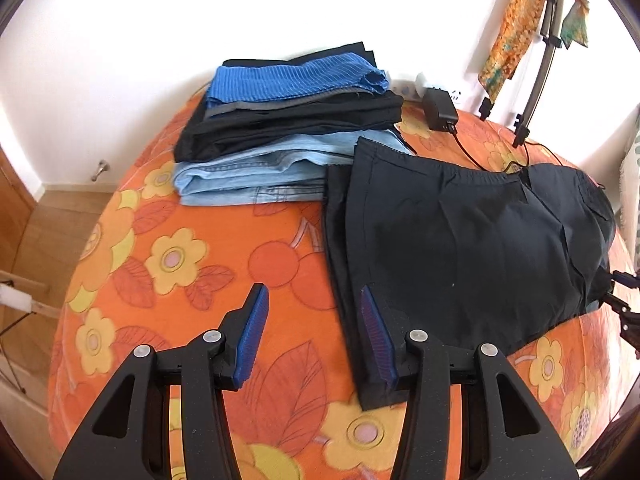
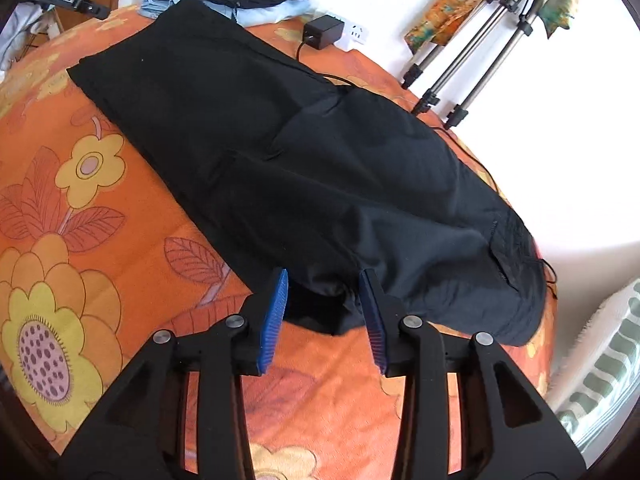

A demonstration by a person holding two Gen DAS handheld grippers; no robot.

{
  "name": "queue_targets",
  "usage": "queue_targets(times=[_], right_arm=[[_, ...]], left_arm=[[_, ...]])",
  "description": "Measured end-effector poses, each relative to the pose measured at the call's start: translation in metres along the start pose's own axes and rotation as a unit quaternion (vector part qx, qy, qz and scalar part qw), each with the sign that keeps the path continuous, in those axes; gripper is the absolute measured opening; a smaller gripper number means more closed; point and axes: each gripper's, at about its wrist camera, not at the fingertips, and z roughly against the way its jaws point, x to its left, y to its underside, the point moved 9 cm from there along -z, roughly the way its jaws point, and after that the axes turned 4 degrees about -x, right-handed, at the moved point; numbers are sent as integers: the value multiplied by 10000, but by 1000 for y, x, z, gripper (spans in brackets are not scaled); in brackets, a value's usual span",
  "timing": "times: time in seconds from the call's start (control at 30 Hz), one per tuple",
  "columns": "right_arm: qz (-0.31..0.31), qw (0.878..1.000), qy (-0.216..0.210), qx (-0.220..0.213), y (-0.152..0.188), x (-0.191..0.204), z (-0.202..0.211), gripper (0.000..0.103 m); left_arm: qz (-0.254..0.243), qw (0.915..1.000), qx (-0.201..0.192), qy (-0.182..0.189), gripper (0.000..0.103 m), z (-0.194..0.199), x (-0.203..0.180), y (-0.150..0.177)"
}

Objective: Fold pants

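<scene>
Black pants [image 1: 460,240] lie flat on the orange flowered bed cover [image 1: 192,264], legs doubled one over the other. In the right wrist view the pants [image 2: 304,152] run from far left to the waist end at near right. My left gripper [image 1: 314,292] is open and empty above the leg-end edge; its right finger [image 1: 378,344] hovers over the hem strip, its left finger [image 1: 254,336] over bare cover. My right gripper [image 2: 324,280] is open and empty, jaws on either side of a dark fold at the pants' near edge.
A stack of folded clothes [image 1: 288,132], blue, black and light denim, sits at the far side beside the pants' legs. A black power adapter [image 1: 440,110] with its cable lies behind the pants. Tripod legs [image 2: 472,52] stand by the white wall. A striped pillow [image 2: 608,376] lies at right.
</scene>
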Motion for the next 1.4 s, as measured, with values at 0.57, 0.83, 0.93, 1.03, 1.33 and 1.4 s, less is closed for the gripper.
queue_targets(times=[0.57, 0.83, 0.93, 1.03, 1.33, 1.4], right_arm=[[-58, 9949, -779, 633, 24, -1, 2, 7], [-516, 9832, -1707, -382, -65, 30, 51, 30], [-303, 9760, -2056, -643, -103, 67, 50, 31], [-82, 9668, -2416, -824, -134, 111, 44, 31], [569, 9433, -3184, -750, -191, 222, 10, 31], [713, 9407, -3239, -709, -197, 241, 3, 31]], left_arm=[[-151, 9997, -30, 180, 47, 24, -7, 15], [-229, 9994, -120, 235, 47, 36, -9, 22], [-143, 9994, -140, 270, 47, 44, -6, 28], [-69, 9994, -157, 286, 47, 55, 0, 40], [53, 9996, -237, 174, 47, 72, 21, 52], [133, 9994, -270, 184, 47, 74, 27, 50]])
